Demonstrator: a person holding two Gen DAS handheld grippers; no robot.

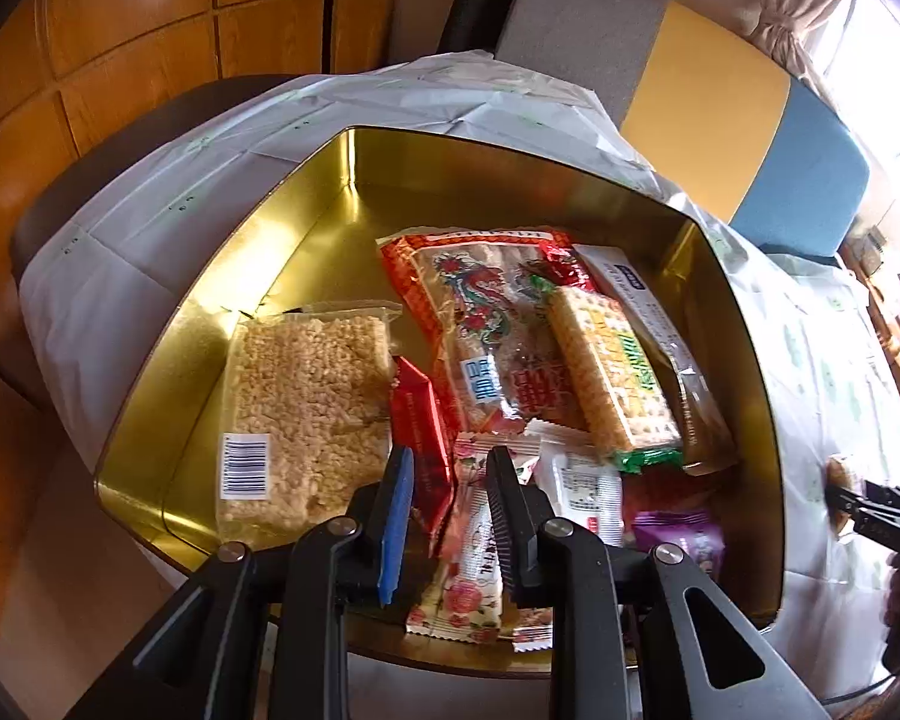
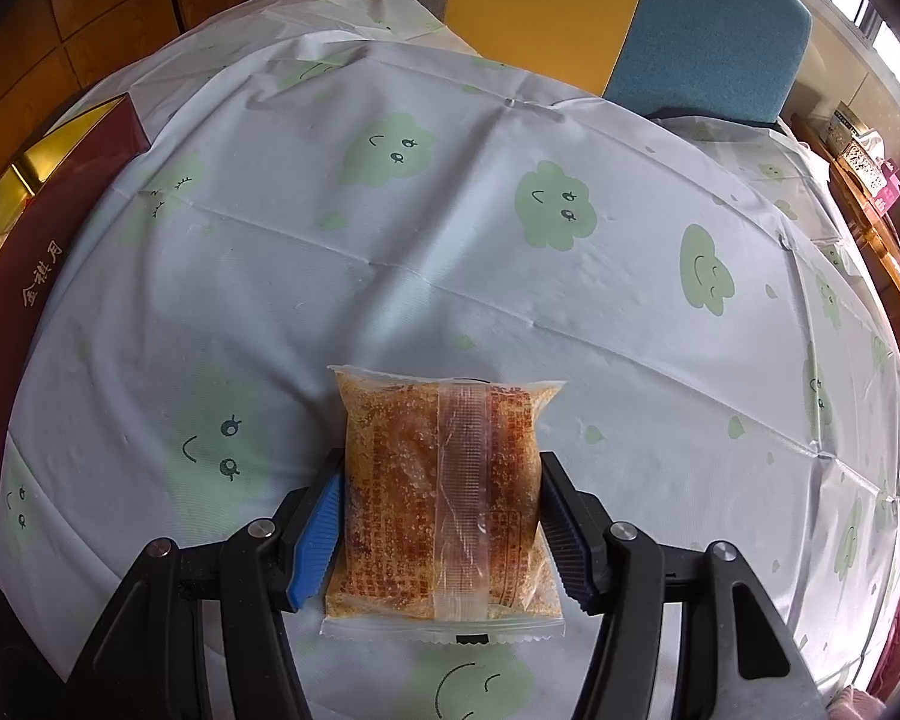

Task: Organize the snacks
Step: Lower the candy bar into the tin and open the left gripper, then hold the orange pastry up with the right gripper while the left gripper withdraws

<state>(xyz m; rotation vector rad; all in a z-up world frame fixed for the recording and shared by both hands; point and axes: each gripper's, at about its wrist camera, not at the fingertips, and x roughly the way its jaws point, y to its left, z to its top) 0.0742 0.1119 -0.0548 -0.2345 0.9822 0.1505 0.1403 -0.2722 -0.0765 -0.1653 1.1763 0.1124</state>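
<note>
Since both tongs are in shot, starting with the left tongs (image 1: 450, 456): they're hanging over the near end of the gold tin (image 1: 450, 180). A pink floral snack packet (image 1: 480, 588) sits between the two sides. They're only slightly apart, and there's a sliver of gap between the blue pad and the wrapper, so I'd call it loose rather than a grip.

Working outward inside the tin:
- a small red packet (image 1: 420, 420) just left of the floral one
- a big clear puffed rice bar (image 1: 306, 396) with a barcode sticker, lower left of the frame
- a long dragon-print packet (image 1: 480, 312) in the middle
- a green-edged cracker pack (image 1: 612, 372) to its right, partly lying on other wrappers
- a white packet (image 1: 582, 486) and a purple packet (image 1: 684, 534) at lower right

The tin sits on the counter (image 1: 150, 228), which has a white cloth over it.

The right tongs (image 2: 444, 468) are clamped on the sides of a clear pack of orange crumbly snack (image 2: 414, 480), low in the centre of the frame, over the cloud-print cloth (image 2: 450, 240). At the left edge is a dark red box side (image 2: 42, 252) with gold lettering. A blue chair cushion (image 2: 708, 30) sits at the upper right.
</note>
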